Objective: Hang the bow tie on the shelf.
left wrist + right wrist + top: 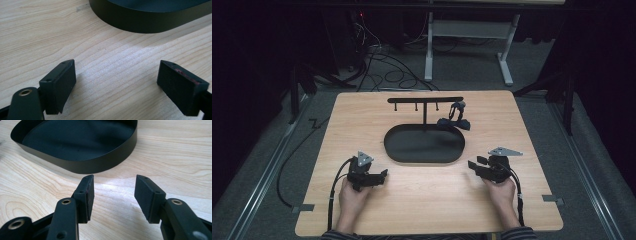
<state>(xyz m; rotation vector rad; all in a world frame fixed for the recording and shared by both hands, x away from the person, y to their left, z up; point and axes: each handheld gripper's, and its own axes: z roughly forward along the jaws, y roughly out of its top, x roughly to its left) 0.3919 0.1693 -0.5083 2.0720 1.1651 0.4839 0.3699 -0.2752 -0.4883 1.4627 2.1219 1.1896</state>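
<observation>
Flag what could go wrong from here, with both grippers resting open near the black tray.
1. The dark bow-shaped item lies against the stand's base beside the tray; a reach by the right gripper could snag the T-shaped hook stand and perhaps tip it.
2. The tray rim rises right ahead of the open right jaws; a low move forward may shove it.
3. The left gripper also faces the tray wall, with the same risk.
</observation>
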